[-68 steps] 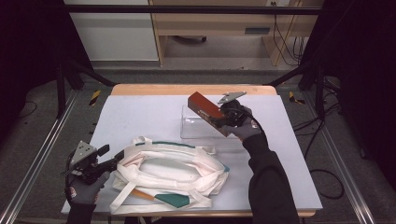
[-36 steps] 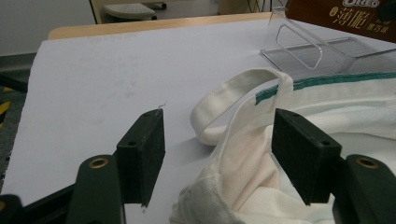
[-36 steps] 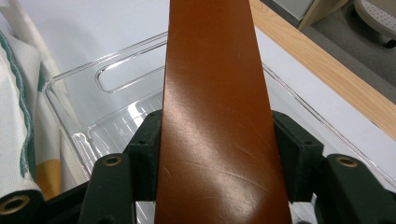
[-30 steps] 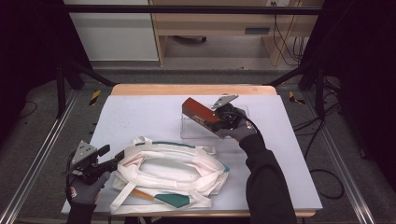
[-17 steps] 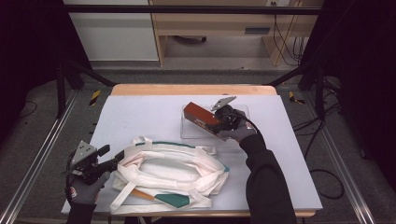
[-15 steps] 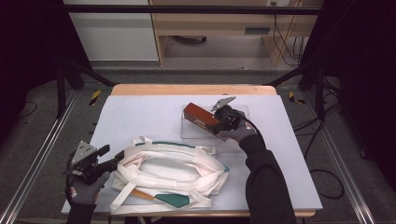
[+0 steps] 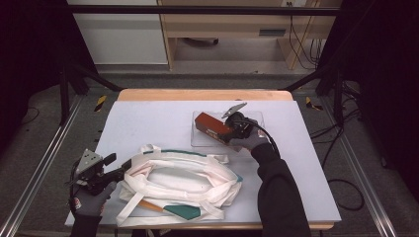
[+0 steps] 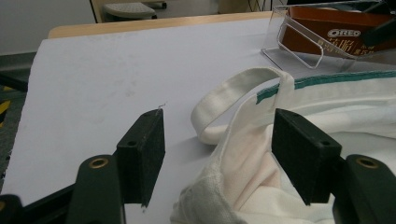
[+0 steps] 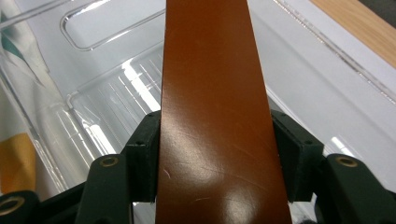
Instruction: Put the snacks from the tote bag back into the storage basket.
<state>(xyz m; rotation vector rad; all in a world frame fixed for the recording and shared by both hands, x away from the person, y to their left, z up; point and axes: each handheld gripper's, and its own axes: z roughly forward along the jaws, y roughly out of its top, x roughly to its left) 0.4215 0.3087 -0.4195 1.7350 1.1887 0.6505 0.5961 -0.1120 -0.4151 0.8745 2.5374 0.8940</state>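
— Brown cardboard, glossy: that is the box [image 7: 213, 126] the right claw [image 7: 231, 132] pinches, one jaw pressed flat on each side of it in the right gripper view [image 9: 215, 112]. It lies low over the clear plastic tray [image 7: 252, 120] at the far right of the surface [image 7: 153, 118].

— Is the box resting in the tray?

— From the high view it sits within the tray's outline, tilted a little, but whether it touches the bottom cannot be told. In the left gripper view the box [image 8: 336, 35] shows an Oreo logo through the tray's transparent wall [image 8: 280, 32].

— And the left claw [image 7: 116, 174]?

— Spread wide. Its two jaws stand apart in the left gripper view [image 8: 217, 140], with the rim of the white cloth bag [image 8: 243, 154] lying between them, nearer the right jaw; neither pad clearly presses the fabric.

— Where is the bag on the surface?

— At the near edge, left of centre, lying flat with its mouth open [image 7: 183, 180]. It has a green band along the rim, a green patch and an orange streak on the near side, and a handle loop [image 8: 224, 100] flopped toward the tray. The gloved left hand [image 7: 89, 197] holds its gripper at the near left corner, well apart from the tray.
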